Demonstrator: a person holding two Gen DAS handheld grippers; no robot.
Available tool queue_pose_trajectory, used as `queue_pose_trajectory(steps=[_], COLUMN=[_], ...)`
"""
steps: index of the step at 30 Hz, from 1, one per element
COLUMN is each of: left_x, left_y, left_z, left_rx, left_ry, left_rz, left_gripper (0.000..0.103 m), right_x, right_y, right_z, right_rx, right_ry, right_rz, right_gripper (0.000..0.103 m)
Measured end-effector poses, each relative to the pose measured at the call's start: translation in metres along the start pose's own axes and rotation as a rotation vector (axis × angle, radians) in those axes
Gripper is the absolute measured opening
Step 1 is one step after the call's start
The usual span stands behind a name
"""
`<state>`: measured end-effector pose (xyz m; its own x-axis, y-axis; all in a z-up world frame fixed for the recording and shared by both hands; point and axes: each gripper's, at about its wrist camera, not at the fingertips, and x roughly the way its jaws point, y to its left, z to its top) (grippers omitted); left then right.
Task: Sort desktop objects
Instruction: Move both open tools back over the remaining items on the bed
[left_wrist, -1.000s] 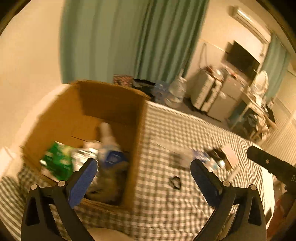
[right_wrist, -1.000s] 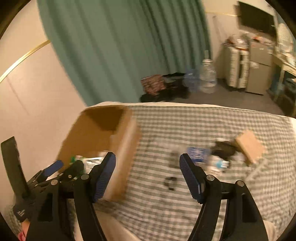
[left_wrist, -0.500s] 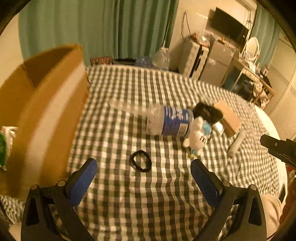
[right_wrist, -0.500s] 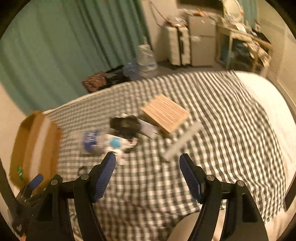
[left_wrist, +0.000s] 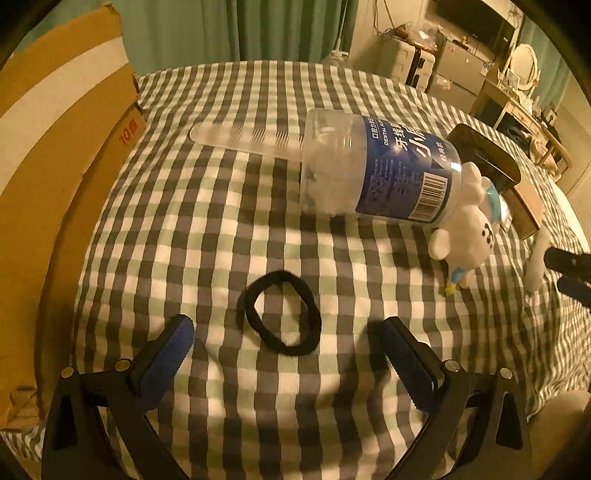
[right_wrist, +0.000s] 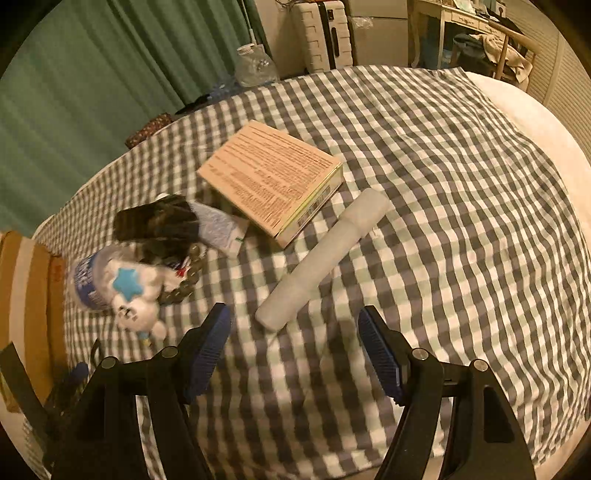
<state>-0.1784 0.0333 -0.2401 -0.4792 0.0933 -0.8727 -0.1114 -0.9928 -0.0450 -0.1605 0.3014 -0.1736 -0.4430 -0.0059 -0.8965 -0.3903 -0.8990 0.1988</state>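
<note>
My left gripper is open and empty, low over a black hair tie that lies between its fingertips on the checked cloth. Beyond it lie a clear jar with a blue label, a clear comb and a white plush toy. My right gripper is open and empty, just short of the near end of a white tube case. A tan printed box, a black object and the plush toy lie further off.
A cardboard box stands at the left edge of the checked cloth and shows in the right wrist view too. Green curtains, a suitcase and furniture stand behind the table.
Both grippers have swung away from the cardboard box and dropped toward the cloth. The left one now frames the hair tie. The right one has closed in on the white tube case.
</note>
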Motion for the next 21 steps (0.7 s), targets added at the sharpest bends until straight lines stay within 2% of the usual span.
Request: queue_pose_trajectory(steps=[2,4,5,6,7,8,9,10,15,21], left_x=[0.002,0.002,0.001,-0.001,-0.003,-0.006,-0.009,-0.01,-0.017,-0.046], left_y=[-0.002,-0.001,0.0,0.001,0.002,0.003,0.005,0.008,0.006,0.003], left_z=[0.001,0.001,0.0,0.001,0.003,0.003,0.004,0.007,0.007,0.0], left_rx=[0.011,0.009,0.006,0.006,0.006,0.004,-0.002,-0.011,0.003,0.004], left_ry=[-0.014,-0.024,-0.029,-0.035,-0.041,-0.05,-0.054,-0.047,-0.023,-0.038], left_rz=[-0.001,-0.005,-0.012,-0.015,-0.015,-0.017,-0.038,-0.068,-0.095,-0.117], left_gripper=[0.103,0.099,0.094,0.083,0.074,0.052,0.029,0.022,0.007,0.005], right_x=[0.007,0.013,0.015,0.018,0.023,0.026,0.026,0.025,0.014,-0.016], right_y=[0.0,0.002,0.002,0.002,0.0,-0.001,-0.004,-0.006,-0.011,-0.02], right_z=[0.006,0.013,0.015,0.016,0.018,0.017,0.016,0.016,0.01,-0.004], right_rx=[-0.007,-0.025,-0.031,-0.034,-0.032,-0.03,-0.03,-0.026,-0.031,-0.007], right_ry=[0.003,-0.007,-0.007,-0.005,0.005,0.011,0.009,0.007,-0.005,-0.026], right_rz=[-0.003,-0.019,-0.026,-0.032,-0.039,-0.045,-0.044,-0.032,0.006,0.069], right_gripper=[0.059,0.052,0.049,0.047,0.04,0.034,0.033,0.031,0.022,0.016])
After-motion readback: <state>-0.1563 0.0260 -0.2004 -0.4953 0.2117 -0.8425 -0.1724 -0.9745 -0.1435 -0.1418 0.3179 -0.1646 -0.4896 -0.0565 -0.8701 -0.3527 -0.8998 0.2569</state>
